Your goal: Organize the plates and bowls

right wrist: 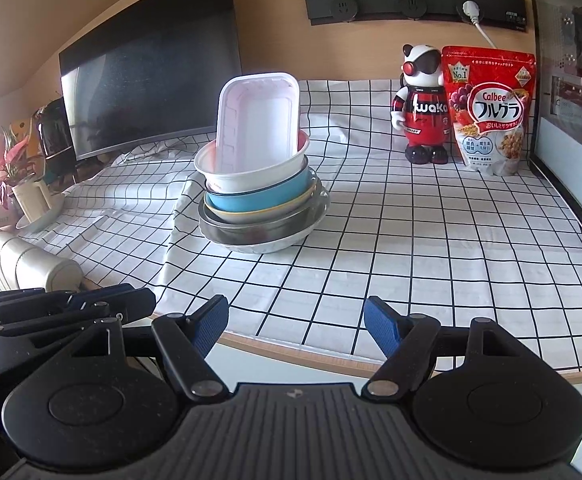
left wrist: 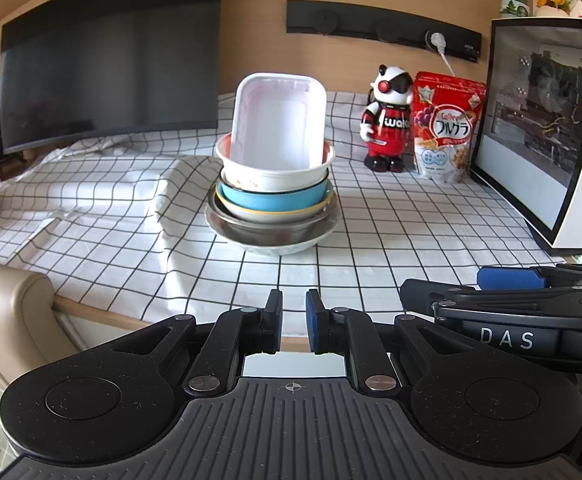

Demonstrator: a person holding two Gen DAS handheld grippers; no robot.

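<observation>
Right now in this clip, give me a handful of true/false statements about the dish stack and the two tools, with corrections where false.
1. The white rectangular tray stands tilted in the top white bowl. True.
2. The blue bowl sits at the very bottom of the stack. False: a metal bowl and a pale dish lie under it.
3. The right tool is open and holds nothing. True.
4. The left tool grips the tray. False: it is shut on nothing, back at the table edge.
5. The cereal bag lies flat on the checked cloth. False: it stands upright beside the robot figurine.
</observation>
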